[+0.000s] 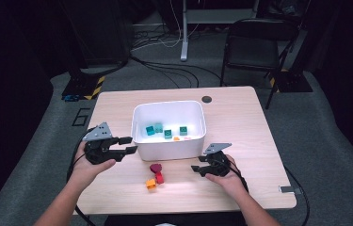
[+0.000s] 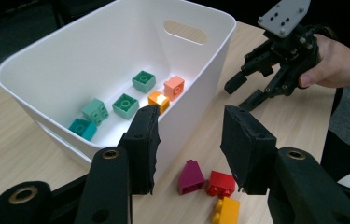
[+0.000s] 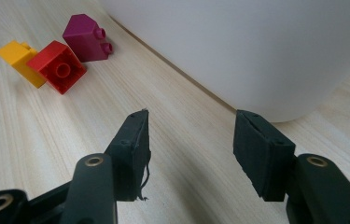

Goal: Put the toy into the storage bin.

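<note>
Tabletop [image 3: 46,140] bricks [image 3: 57,66] behind hand-held gripper [image 3: 191,149]

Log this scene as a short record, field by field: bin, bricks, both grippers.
bin: white bin on the wooden table, no lid
bricks in bin: four green or teal, one orange, one pink
bricks on table: magenta brick, red brick, yellow brick, clustered in front of the bin
left gripper: open, empty, beside the bin
right gripper: open, empty, low over the table
</note>
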